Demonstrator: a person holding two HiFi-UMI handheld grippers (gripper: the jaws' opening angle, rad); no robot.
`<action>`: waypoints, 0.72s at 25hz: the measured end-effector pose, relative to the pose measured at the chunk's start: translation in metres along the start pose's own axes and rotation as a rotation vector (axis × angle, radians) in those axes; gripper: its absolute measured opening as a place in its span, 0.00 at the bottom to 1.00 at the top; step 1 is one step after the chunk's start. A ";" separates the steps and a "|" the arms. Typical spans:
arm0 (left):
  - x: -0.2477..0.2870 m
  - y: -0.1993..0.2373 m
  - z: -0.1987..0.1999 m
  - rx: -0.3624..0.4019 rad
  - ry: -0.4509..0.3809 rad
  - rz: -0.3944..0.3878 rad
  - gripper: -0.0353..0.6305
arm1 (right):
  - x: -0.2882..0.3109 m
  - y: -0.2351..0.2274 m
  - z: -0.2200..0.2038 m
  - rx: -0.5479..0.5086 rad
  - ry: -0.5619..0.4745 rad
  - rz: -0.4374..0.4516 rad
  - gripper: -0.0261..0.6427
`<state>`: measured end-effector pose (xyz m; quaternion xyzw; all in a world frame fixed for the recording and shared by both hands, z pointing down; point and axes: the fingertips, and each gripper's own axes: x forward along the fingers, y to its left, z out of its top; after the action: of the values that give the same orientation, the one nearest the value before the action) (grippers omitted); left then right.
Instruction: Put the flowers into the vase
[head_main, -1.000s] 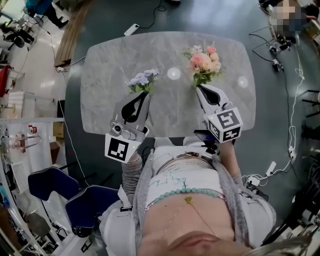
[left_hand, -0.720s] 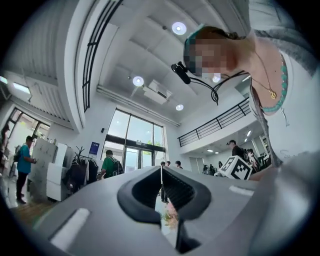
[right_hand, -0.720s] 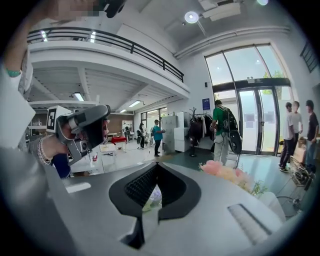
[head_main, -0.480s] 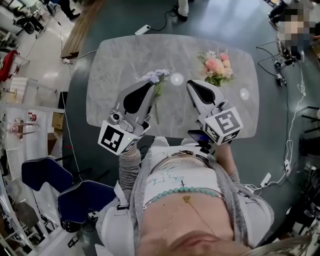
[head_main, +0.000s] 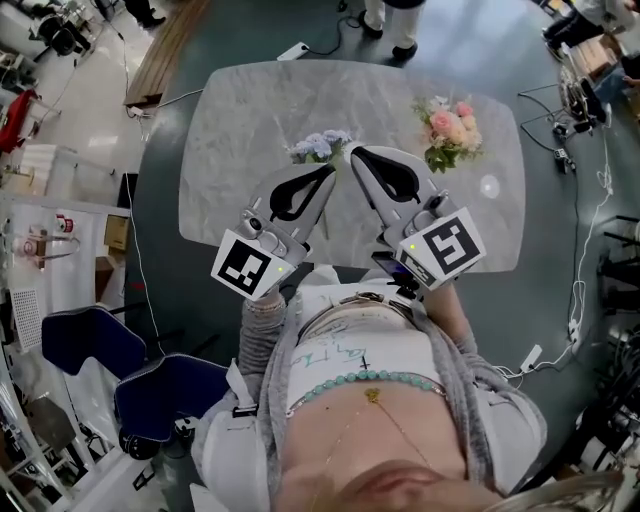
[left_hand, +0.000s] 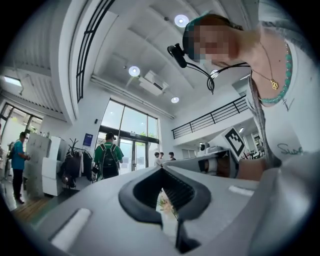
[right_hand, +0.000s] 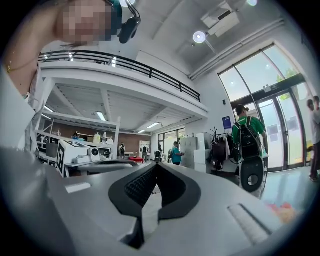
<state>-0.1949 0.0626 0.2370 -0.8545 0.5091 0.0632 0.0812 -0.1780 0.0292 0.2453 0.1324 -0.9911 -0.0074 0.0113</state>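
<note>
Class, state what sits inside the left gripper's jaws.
The purple flowers, clamped by their stem in the left gripper; blooms show beyond the tips. The gripper hides the remaining stem.

A pale marble table (head_main: 250, 110) stands on a dark floor (head_main: 540, 300) strewn with cables (head_main: 585, 290), blue chairs (head_main: 85, 340) nearby.

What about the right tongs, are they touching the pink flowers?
Apart. The head view shows bare table between the shut right tongs and the pink flowers lying farther right.
</note>
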 end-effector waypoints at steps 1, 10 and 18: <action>0.000 -0.003 -0.003 0.002 0.011 -0.016 0.06 | 0.002 0.004 -0.001 0.000 0.000 0.005 0.08; -0.009 -0.025 -0.023 -0.109 0.093 -0.170 0.05 | 0.006 0.022 -0.018 0.052 0.019 0.002 0.08; -0.022 -0.044 -0.040 -0.068 0.138 -0.340 0.15 | -0.004 0.030 -0.043 0.214 0.035 -0.020 0.07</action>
<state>-0.1657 0.0943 0.2836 -0.9328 0.3592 0.0069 0.0268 -0.1816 0.0590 0.2888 0.1431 -0.9845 0.1006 0.0143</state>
